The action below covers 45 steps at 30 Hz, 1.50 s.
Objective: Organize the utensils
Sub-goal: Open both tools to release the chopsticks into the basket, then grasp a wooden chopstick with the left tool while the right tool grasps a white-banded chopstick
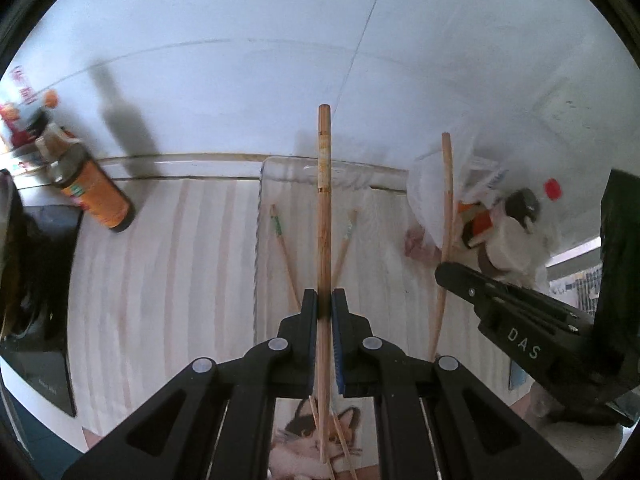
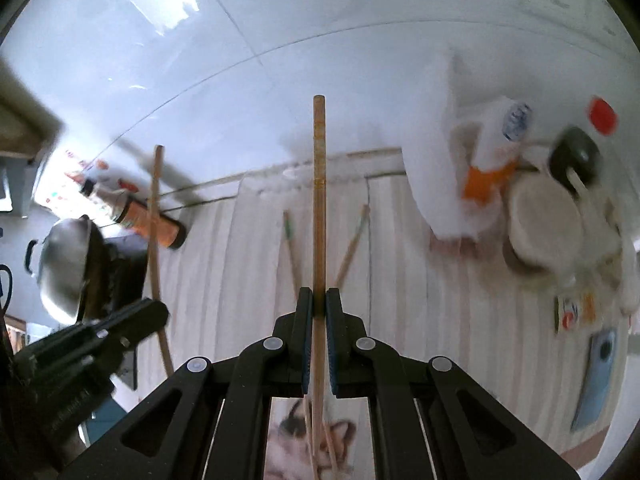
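Each hand-held gripper was clamped on a single wooden chopstick, both pointed steeply down over the striped tabletop point(image 1: 168, 280). The left hand-held gripper point(image 1: 324, 308) had its jaws closed almost fully on the left chopstick point(image 1: 325, 200), which stood straight up the middle of its own view, with the shaft passing back between the fingers. The right hand-held gripper point(image 2: 319, 308) pinched the right chopstick point(image 2: 319, 200) in the same way. In the left wrist view the right tool showed at the right edge with its stick rising beside a white plastic bag point(image 1: 432, 196). Two more chopsticks point(image 1: 282, 240) lay on a clear tray point(image 1: 260, 216) below, their far ends spread apart, one with a green band and one pale. A loose bundle of further sticks point(image 2: 320, 440) rested on a cat-print mat point(image 2: 344, 436) near the bottom edge. An orange-labelled bottle point(image 1: 96, 196) stood by the wall to the left, a metal pot point(image 2: 64, 264) beyond it. Jars and containers point(image 2: 544, 232) crowded the right side, blurred.
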Available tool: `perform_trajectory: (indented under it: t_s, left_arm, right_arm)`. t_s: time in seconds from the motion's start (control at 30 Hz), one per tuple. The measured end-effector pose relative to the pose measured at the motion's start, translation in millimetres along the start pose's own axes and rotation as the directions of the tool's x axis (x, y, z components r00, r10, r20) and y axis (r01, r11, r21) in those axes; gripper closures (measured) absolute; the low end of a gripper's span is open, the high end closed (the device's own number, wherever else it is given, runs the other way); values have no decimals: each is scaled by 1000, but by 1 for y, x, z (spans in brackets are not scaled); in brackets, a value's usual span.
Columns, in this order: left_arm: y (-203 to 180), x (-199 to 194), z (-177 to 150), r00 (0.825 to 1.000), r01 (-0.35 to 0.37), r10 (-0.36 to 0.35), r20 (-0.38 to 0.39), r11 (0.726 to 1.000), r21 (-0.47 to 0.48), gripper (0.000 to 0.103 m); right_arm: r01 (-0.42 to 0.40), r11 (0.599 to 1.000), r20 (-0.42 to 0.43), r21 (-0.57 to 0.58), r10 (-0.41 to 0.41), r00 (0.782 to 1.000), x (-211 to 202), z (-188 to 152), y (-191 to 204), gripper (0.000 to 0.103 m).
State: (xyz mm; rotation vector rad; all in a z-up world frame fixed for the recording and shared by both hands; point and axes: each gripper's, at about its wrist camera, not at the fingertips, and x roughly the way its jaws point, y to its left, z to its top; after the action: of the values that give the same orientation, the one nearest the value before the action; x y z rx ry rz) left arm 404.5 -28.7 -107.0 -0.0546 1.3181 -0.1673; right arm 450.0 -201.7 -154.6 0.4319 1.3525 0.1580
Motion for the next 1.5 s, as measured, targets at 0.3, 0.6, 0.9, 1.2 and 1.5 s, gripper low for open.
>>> perform_trajectory:
  t_s: [0.3,0.6,0.9,1.2,1.5]
  left_arm:
    - [6,71,34,987,-3,1,-158,1000,-14,97]
    - [30,65,13,988,-97,91,-128,994,-45,73]
    - [55,21,-32,966,-243,249,73,967,-80,2]
    - [69,26,-91,940,-332,337,54,940,-77,0]
    - [75,67,-172,904,-422,419,-87,906,-22,0]
  right_arm:
    - [79,997,-129,11,-76,989,78,24,-3,96]
    - [105,994,-172,29,-98,980,91,4,-20,74]
    - [98,992,-46,85,-94,994,41,-36,-34,49]
    - [105,991,-19,84,-104,994,27,-110,-41,47]
    - [99,994,-217,53,-85,973,77,-210,-43,47]
